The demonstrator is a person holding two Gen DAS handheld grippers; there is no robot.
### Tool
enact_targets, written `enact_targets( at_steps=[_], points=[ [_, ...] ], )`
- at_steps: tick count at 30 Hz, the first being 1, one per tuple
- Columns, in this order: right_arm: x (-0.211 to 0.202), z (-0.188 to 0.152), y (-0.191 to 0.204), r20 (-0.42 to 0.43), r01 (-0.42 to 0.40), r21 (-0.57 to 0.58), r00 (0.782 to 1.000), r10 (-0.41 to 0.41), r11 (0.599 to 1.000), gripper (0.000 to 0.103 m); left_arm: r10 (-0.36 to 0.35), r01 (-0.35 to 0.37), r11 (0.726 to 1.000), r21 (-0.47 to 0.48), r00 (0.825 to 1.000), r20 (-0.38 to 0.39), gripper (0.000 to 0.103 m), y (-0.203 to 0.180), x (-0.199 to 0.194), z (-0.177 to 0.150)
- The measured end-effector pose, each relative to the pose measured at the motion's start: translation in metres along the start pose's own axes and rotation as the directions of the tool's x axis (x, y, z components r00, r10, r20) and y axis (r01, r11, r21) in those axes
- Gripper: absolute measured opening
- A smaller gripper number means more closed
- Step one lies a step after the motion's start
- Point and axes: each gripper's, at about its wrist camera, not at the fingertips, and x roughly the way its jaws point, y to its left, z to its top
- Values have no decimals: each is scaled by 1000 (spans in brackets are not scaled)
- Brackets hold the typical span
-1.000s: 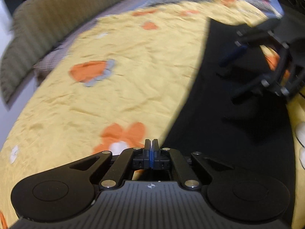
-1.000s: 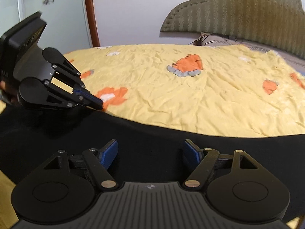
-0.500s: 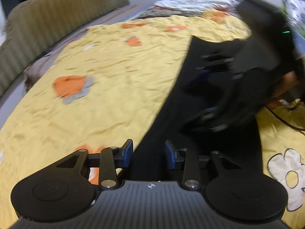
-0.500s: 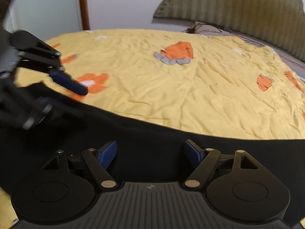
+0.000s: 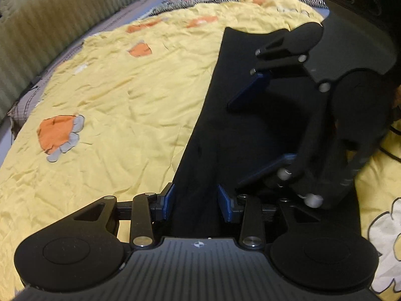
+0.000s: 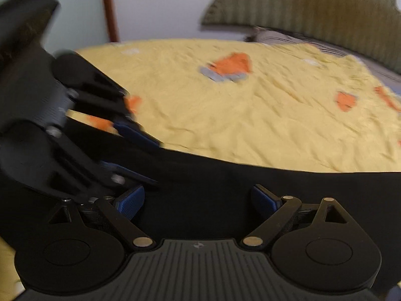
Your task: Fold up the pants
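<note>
Black, smooth pants (image 5: pixel 215 130) lie flat in a long band on the bed, beneath both tools. Left tool (image 5: pixel 195 200), clamped shut a second ago, now stands partly apart astride the cloth edge, gripping nothing; right tool (image 6: pixel 198 200) is opening wide above the fabric, nothing pinched, so a fresh grasp seems due. Beyond: crumpled yellow bedspread (image 5: pixel 112 95) with orange flower patches, ribbed olive headboard (image 6: pixel 313 7).

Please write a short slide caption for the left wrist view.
Left gripper open over black pants on yellow bedspread.
</note>
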Motion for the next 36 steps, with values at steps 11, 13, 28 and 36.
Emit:
enact_targets(
  at_steps=[11,13,28,36],
  points=[
    [-2,5,-23,42,87,72,995,-91,994,94,108,-107,994,-21,992,63,6,-11,-7,3],
    [11,6,-27,11,184,64,983,-186,981,95,161,-157,985,-69,985,65,4,-2,-6,4],
    [8,5,-44,-25,170,188,985,-168,967,103,185,-177,971,-158,982,31,58,-17,-13,2],
    [1,1,-138,-139,202,397,978,-159,895,103,284,-277,896,-346,958,-31,59,-3,-20,3]
  ],
)
